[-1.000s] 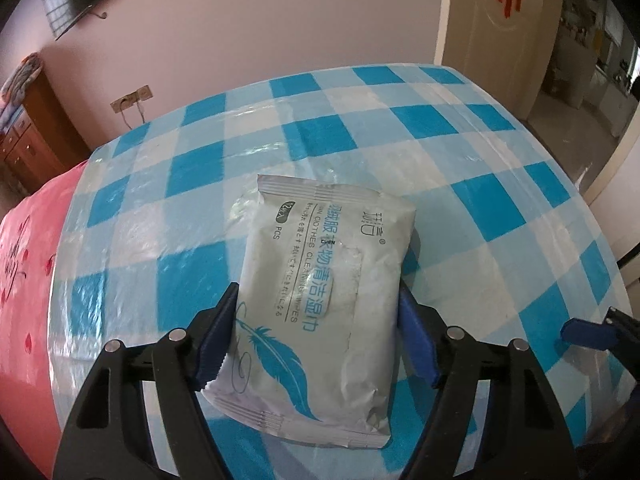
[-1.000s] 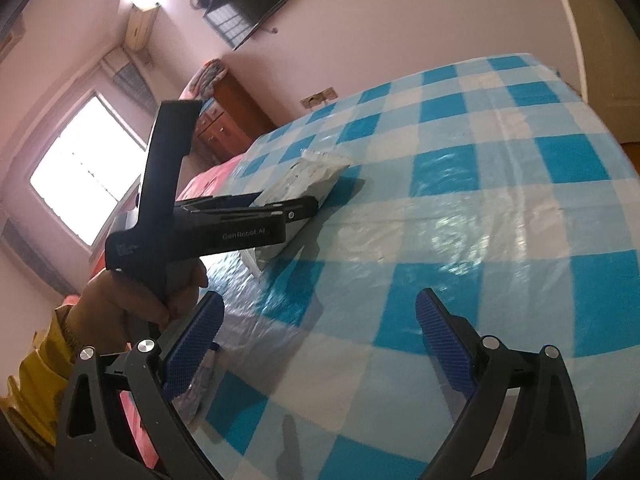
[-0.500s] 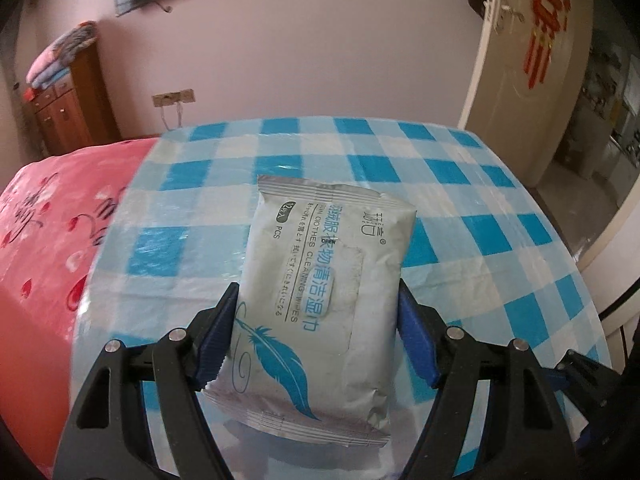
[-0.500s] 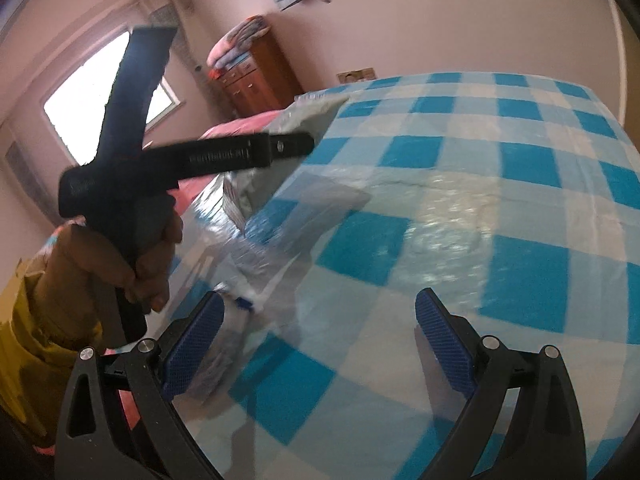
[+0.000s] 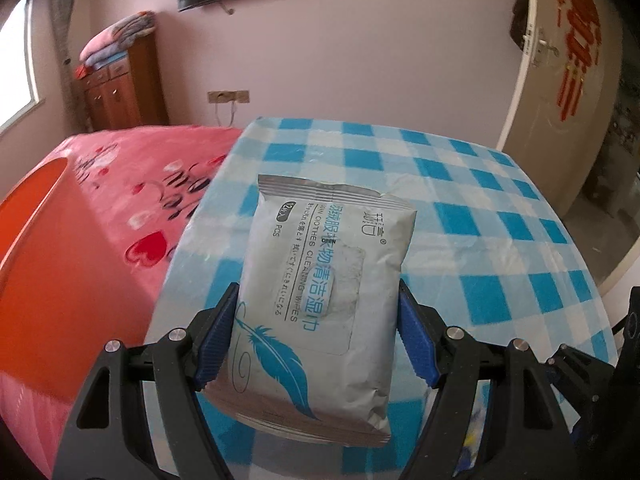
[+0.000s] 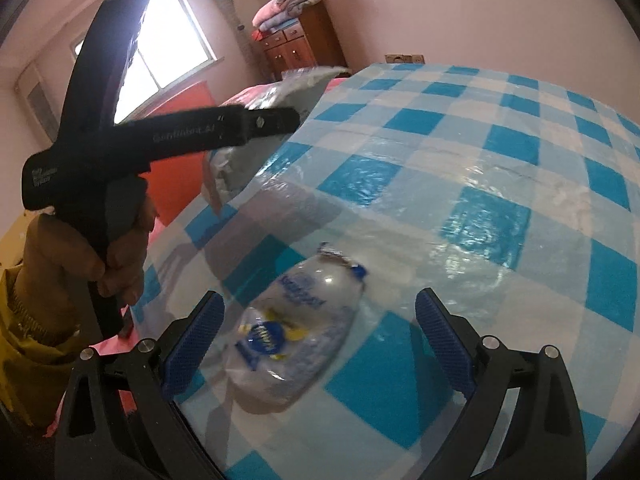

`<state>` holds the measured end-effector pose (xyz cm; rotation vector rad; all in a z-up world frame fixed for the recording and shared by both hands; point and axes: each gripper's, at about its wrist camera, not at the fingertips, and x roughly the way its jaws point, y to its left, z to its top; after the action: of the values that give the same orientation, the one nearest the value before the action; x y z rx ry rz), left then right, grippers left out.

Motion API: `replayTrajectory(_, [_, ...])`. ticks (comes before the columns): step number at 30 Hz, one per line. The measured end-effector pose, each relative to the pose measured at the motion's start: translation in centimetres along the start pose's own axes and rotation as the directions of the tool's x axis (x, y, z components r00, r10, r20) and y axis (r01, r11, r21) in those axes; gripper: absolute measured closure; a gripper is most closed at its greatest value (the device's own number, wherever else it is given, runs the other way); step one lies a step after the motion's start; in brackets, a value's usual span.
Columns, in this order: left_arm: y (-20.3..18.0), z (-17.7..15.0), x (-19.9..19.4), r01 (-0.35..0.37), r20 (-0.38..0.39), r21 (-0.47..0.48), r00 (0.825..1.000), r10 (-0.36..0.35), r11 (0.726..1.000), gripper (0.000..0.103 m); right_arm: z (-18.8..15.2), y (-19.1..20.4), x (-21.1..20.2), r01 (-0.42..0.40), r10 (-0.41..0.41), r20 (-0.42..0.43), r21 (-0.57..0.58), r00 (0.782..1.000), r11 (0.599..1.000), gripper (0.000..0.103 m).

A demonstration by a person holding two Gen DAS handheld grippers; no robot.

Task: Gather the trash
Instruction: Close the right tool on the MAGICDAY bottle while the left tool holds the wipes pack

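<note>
My left gripper [image 5: 316,336] is shut on a grey wet-wipes pack [image 5: 320,280] with a blue feather print and holds it in the air above the left edge of the blue-checked table [image 5: 500,248]. In the right wrist view the left gripper's body [image 6: 160,140] and the pack [image 6: 256,148] show at the upper left. My right gripper [image 6: 318,336] is open, low over the table. A clear plastic wrapper [image 6: 292,336] with a blue and yellow label lies on the table between its fingers, untouched.
A pink bed cover with hearts [image 5: 132,184] lies left of the table, with an orange surface [image 5: 52,256] below it. A wooden cabinet [image 5: 120,96] stands against the back wall. A door [image 5: 560,80] is at the right.
My left gripper has lifted the wipes pack off the table and swung left toward the bed side. My right gripper has moved over the plastic wrapper, which now lies between its fingers.
</note>
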<state>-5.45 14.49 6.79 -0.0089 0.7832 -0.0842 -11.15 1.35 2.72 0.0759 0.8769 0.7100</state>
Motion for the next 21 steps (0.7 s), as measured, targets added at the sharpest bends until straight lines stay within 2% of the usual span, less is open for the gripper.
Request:
replayTrajectory(2, [1.0,-0.9,-0.4,0.001,-0.006,-0.024,1.0,-0.001,1.0,0.029,-0.2,0.8,0.3,-0.001,0.001,-0.012,-0.019,1.0,1.0,0.008])
replayTrajectory(4, [1.6,-1.8,-0.8,-0.006,-0.012,-0.036,1.0,0.005,0.999,0.029,-0.7,1.6,0.8,0.0,-0.001,-0.033,-0.043,0.999,0.999,0.013])
replayTrajectory(6, [2.1,-2.6,-1.2,-0.016,-0.013,-0.046,1.0,0.015,0.999,0.029,-1.1,2.8,1.2,0.058,-0.062,-0.04,-0.104,0.997,0.993,0.018])
replayTrajectory(8, [2.8,-3.3,-1.6,-0.01,-0.014,-0.069,1.0,0.009,0.998,0.029,-1.3,3.5,1.5,0.084,-0.091,-0.044,-0.137,0.995,0.987,0.019])
replayTrajectory(13, [3.5,-4.3,-2.5,-0.014,-0.002,-0.088,1.0,0.014,0.996,0.029,-1.2,4.2,2.3,0.132,-0.141,-0.047,-0.161,0.989,0.978,0.019])
replayTrajectory(17, [4.1,-4.9,-3.1,-0.024,0.011,-0.091,1.0,0.025,0.996,0.029,-1.0,4.6,2.7,0.178,-0.189,-0.045,-0.185,0.981,0.966,0.031])
replayTrajectory(21, [4.7,-5.4,-3.8,-0.015,0.02,-0.111,1.0,0.017,0.994,0.029,-0.9,4.6,2.7,0.189,-0.201,-0.045,-0.193,0.978,0.963,0.032])
